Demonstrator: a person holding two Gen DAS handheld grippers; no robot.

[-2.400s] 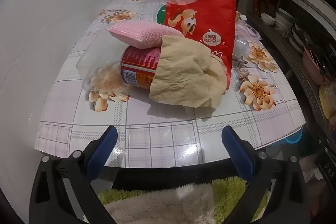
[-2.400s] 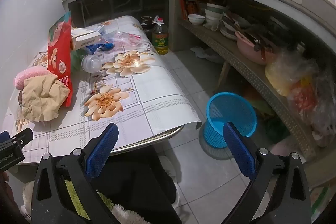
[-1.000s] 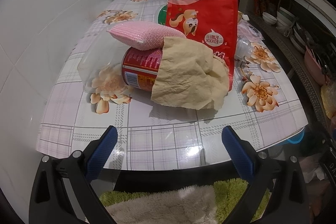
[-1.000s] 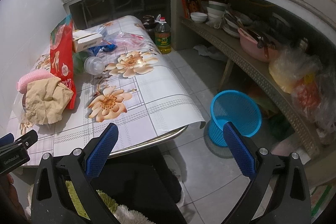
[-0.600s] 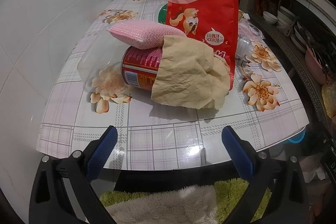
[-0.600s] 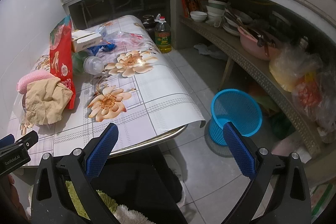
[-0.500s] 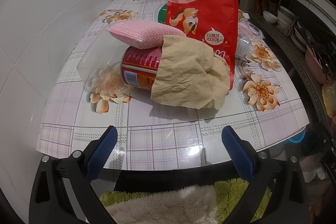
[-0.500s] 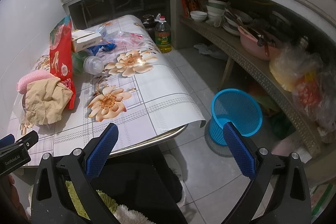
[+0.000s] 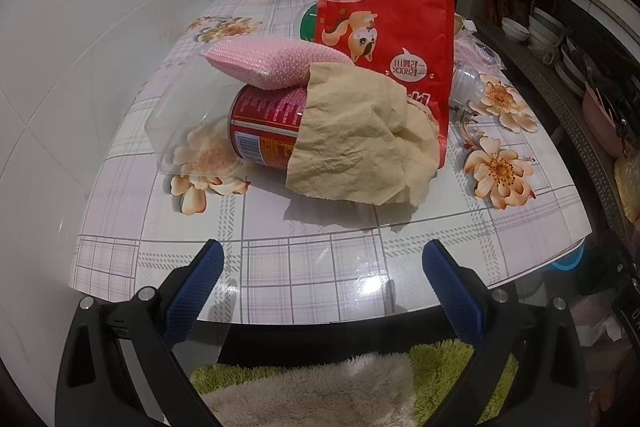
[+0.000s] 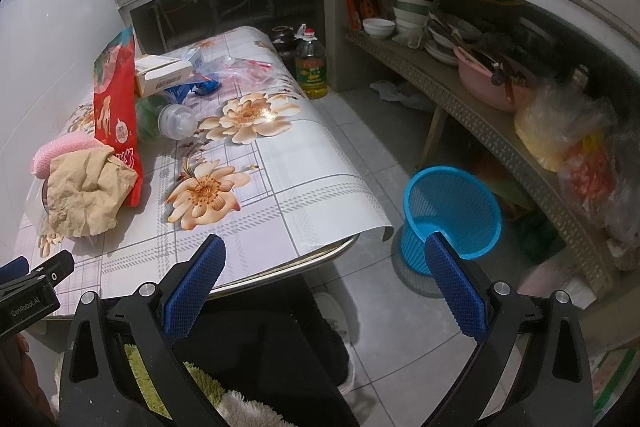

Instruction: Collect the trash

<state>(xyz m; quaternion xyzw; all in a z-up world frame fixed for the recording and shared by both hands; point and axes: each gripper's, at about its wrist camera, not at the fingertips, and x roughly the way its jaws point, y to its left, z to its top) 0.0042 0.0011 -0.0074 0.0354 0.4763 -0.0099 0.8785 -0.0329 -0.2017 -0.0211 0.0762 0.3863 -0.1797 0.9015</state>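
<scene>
Left gripper [image 9: 320,281] jaws wide apart, nothing between the blue pads [image 9: 192,291], hanging at the near edge of the table [image 9: 312,267], pointed at the trash pile at 12 o'clock. Pile: crumpled tan paper [image 9: 360,135] draped over a red can [image 9: 266,125] lying on its side; pink sponge [image 9: 272,63] resting on top of the can; clear plastic container [image 9: 188,115] touching the can at 9 o'clock; red snack bag [image 9: 388,27] standing upright just behind, at 1 o'clock of the paper. Clear bottle [image 9: 466,83] lying at 3 o'clock of the bag. Right gripper [image 10: 322,281] also spread wide, empty, out past the table's corner above the tiled floor [image 10: 360,147]. In the right wrist view the pile sits at 10 o'clock, the tan paper leaning against the bag; further back on the table a white box [image 10: 162,73] and loose plastic wrappers [image 10: 240,67]. Blue mesh bin [image 10: 452,211] on the floor at 2 o'clock, just beside the table's corner, its inside only partly visible. Oil bottle [image 10: 310,65] on the floor at 12 o'clock, beyond the table. Shelf [image 10: 480,131] with bowls and bags along 3 o'clock.
</scene>
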